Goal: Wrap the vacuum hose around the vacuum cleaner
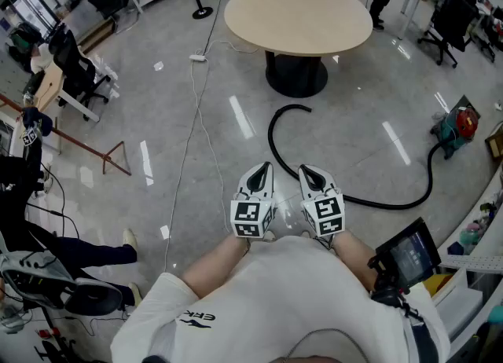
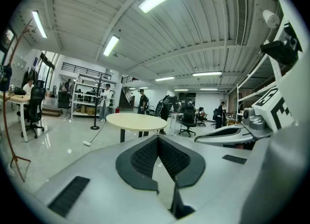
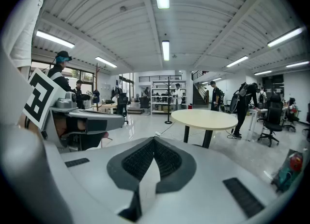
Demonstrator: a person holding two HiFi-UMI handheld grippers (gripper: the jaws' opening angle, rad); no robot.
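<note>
A black vacuum hose (image 1: 273,143) lies on the grey floor, curling from a free end near the table base, past my grippers, then right and up to the small red and green vacuum cleaner (image 1: 457,127) at the right edge. The cleaner also shows low right in the right gripper view (image 3: 289,169). My left gripper (image 1: 265,167) and right gripper (image 1: 303,170) are held side by side close to my chest, well above the floor and short of the hose. Both are shut with nothing between the pads, as their own views show (image 2: 157,137) (image 3: 154,139).
A round beige table (image 1: 297,16) on a black pedestal stands ahead. A white cable (image 1: 191,130) with a power strip runs across the floor at left. Office chairs (image 1: 75,67), desks and shelving line the edges, where people stand. A screen device (image 1: 409,255) hangs at my right hip.
</note>
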